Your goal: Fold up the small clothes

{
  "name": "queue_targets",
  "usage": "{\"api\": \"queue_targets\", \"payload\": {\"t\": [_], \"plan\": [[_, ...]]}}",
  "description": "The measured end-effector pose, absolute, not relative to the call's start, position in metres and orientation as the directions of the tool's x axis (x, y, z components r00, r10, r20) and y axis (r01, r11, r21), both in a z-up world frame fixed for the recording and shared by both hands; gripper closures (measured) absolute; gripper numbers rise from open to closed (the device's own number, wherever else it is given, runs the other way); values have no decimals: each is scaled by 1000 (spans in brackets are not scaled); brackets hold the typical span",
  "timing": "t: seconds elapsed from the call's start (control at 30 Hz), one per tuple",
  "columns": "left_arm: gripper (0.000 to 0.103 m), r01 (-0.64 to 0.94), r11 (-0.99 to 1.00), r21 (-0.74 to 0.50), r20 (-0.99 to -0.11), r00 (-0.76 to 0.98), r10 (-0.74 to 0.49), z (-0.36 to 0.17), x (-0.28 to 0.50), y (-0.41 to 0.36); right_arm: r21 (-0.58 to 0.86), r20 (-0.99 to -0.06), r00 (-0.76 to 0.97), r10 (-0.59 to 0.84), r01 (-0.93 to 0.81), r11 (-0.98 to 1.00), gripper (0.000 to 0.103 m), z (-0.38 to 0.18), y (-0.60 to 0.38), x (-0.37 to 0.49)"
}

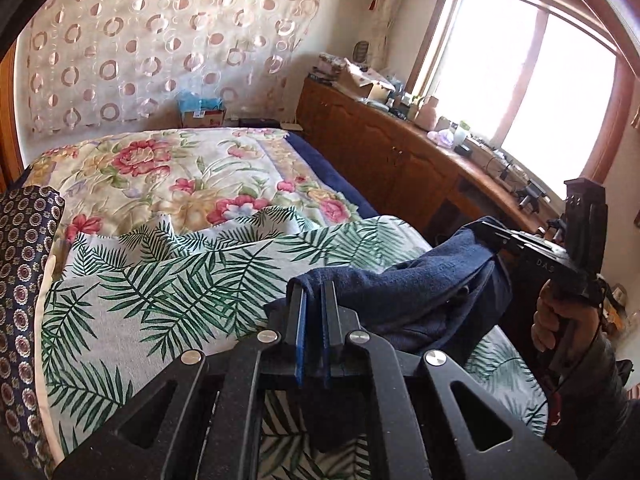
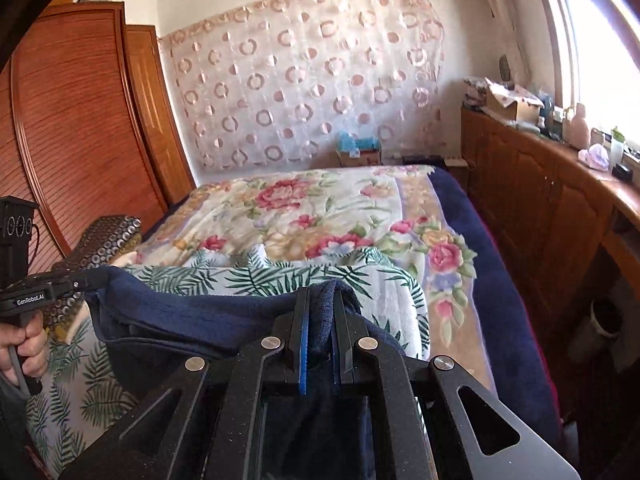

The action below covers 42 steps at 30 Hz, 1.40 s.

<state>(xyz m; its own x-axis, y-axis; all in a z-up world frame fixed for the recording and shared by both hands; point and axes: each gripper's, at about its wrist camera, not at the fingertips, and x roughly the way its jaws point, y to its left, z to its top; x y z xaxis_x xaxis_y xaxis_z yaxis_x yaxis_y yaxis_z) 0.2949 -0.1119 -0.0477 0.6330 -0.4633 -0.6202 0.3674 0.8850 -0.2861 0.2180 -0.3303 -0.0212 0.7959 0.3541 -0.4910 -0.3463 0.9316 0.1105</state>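
Observation:
A small navy blue garment hangs stretched between my two grippers above the palm-leaf sheet on the bed. My left gripper is shut on one edge of the garment. My right gripper is shut on the other edge; it also shows in the left wrist view, up at the right. The garment sags in the middle, and its lower part drapes down below the grippers. The left gripper shows in the right wrist view at the far left.
A floral quilt covers the far part of the bed. A patterned dark pillow lies at the left. A wooden cabinet with clutter runs along the right under the window. A wooden wardrobe stands left of the bed.

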Motion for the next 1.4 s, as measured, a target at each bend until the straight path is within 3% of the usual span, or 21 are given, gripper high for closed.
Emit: {"api": "queue_targets", "payload": {"t": [0.1, 0.17, 0.23, 0.27, 0.37, 0.63, 0.9, 0.93, 1.0, 1.07, 1.1, 1.27, 1.4], "plan": [[96, 354, 895, -270, -636, 632, -442, -56, 303, -113, 94, -503, 792, 344, -346, 933, 93, -10, -320, 228], [91, 362, 892, -270, -630, 635, -448, -54, 303, -112, 66, -514, 798, 315, -329, 942, 78, -2, -319, 232], [70, 369, 895, -253, -614, 653, -443, -48, 299, -110, 26, -501, 821, 275, -303, 953, 69, 4, -321, 230], [54, 377, 892, -249, -604, 660, -448, -45, 295, -109, 17, -489, 828, 274, -305, 952, 58, 8, -322, 225], [28, 409, 876, -255, -602, 642, -475, -43, 287, -105, -10, -461, 845, 272, -311, 950, 48, 10, -323, 208], [26, 477, 851, -222, -679, 551, -486, -72, 284, -119, 21, -558, 762, 327, -381, 924, 46, -25, -327, 223], [26, 446, 863, -237, -706, 531, -468, -91, 284, -120, 123, -633, 667, 392, -414, 902, 46, -20, -320, 276], [26, 445, 864, -236, -710, 528, -466, -93, 286, -121, 117, -640, 664, 387, -414, 903, 46, -18, -319, 280], [26, 445, 865, -231, -716, 524, -461, -96, 288, -124, 115, -650, 650, 394, -427, 897, 64, -17, -321, 283], [26, 441, 868, -229, -718, 526, -456, -98, 291, -125, 123, -653, 636, 411, -447, 886, 90, -17, -323, 289], [26, 436, 870, -230, -716, 530, -455, -98, 291, -126, 136, -645, 631, 430, -458, 878, 95, -17, -326, 292], [26, 414, 881, -230, -696, 562, -446, -91, 296, -125, 186, -558, 699, 447, -420, 888, 100, -13, -353, 293], [26, 378, 893, -244, -669, 601, -437, -82, 308, -123, 153, -574, 752, 324, -290, 945, 100, -18, -364, 293]]}}
